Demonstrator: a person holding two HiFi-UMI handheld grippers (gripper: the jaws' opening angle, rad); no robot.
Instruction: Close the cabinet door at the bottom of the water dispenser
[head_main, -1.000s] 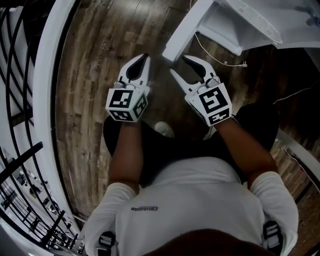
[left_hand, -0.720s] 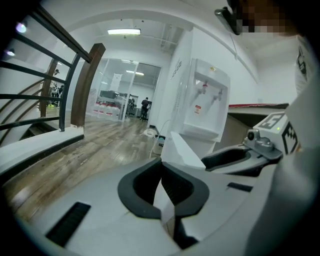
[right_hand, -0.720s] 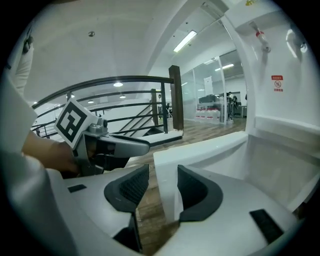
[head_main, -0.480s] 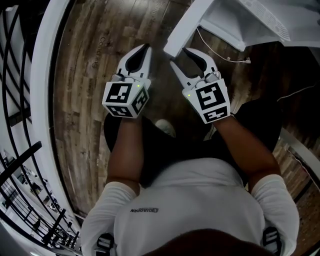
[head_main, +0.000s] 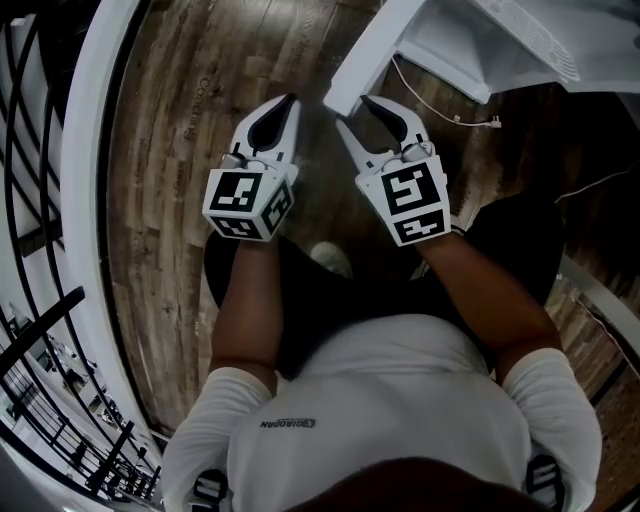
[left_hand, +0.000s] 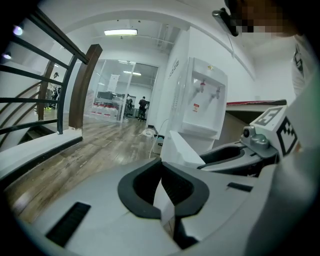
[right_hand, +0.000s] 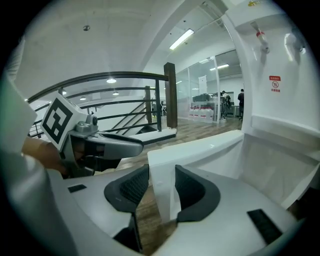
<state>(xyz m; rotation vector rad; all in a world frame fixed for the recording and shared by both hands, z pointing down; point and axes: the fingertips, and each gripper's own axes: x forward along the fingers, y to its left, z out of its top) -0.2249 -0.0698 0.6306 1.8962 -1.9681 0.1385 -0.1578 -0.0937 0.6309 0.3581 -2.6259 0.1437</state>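
Note:
The white cabinet door (head_main: 365, 55) stands open at the foot of the water dispenser (left_hand: 202, 100), swung out over the wooden floor. My right gripper (head_main: 351, 110) is open, and its jaws straddle the door's free end. In the right gripper view the door's edge (right_hand: 162, 190) stands upright between the two black pads, with a gap on the left side. My left gripper (head_main: 290, 100) is shut and empty, just left of the door's end, and the door (left_hand: 180, 147) shows beyond its tips (left_hand: 161, 165).
A white curb (head_main: 95, 200) and a black railing (head_main: 30, 200) run along the left. A thin cable (head_main: 440, 120) lies on the floor by the dispenser's open cabinet (head_main: 470, 50). The person's shoe (head_main: 330, 258) shows below the grippers.
Both grippers have moved forward a little. The right gripper's open jaws have closed in on the door's free end. The door looks unmoved.

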